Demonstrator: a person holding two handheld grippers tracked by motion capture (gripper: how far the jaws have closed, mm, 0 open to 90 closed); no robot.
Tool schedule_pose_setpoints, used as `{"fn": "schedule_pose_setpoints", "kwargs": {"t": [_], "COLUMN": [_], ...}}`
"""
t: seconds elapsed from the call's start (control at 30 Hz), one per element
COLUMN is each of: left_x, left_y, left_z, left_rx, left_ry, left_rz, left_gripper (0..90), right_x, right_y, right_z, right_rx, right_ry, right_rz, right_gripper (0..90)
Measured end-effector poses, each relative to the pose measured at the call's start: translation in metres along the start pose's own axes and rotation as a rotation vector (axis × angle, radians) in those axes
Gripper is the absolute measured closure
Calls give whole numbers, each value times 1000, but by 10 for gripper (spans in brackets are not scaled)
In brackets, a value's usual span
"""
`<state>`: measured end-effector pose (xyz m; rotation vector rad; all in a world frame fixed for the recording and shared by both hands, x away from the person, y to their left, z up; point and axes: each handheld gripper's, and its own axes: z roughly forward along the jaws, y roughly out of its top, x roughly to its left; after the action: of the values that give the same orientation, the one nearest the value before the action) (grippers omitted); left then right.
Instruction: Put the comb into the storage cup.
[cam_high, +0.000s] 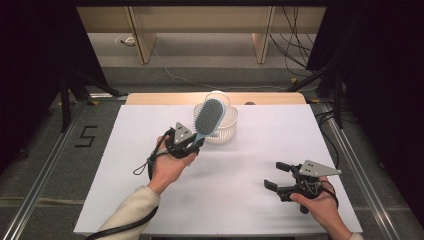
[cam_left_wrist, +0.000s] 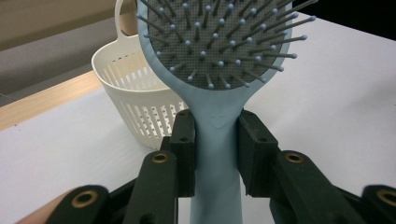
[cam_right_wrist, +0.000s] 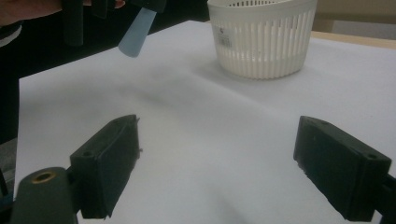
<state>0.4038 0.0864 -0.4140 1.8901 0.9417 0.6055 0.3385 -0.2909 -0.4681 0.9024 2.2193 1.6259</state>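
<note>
While left gripper (cam_high: 192, 145) clamps raised hairbrush (cam_high: 209, 118), right gripper (cam_high: 274, 175) rests agape.

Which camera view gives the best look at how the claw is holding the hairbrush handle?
The left gripper view: the left claw has both pads pressed on the pale blue handle of the hairbrush, close up. The high view shows the whole hairbrush tilted over the basket, but small. The right gripper view shows the handle tip.

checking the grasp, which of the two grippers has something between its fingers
The left gripper: its fingers clamp the blue hairbrush by the handle. The right gripper is open and empty.
</note>
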Motion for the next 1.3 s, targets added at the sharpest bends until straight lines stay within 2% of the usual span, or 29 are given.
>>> {"fn": "schedule_pose_setpoints", "kwargs": {"t": [0.23, 0.8, 1.3], "left_x": [1, 6, 6], "left_y": [0, 1, 3], "left_z": [0, -3, -5], "left_rx": [-3, -48, -67], "left_ry": [8, 26, 28], "left_rz": [-2, -17, -17], "left_gripper": [695, 695, 695], "right_x": [0, 0, 0], "right_y": [0, 0, 0], "right_z": [0, 0, 0], "right_rx": [0, 0, -2], "right_ry": [0, -1, -1], "right_rz": [0, 1, 0], "right_gripper": [153, 153, 153]}}
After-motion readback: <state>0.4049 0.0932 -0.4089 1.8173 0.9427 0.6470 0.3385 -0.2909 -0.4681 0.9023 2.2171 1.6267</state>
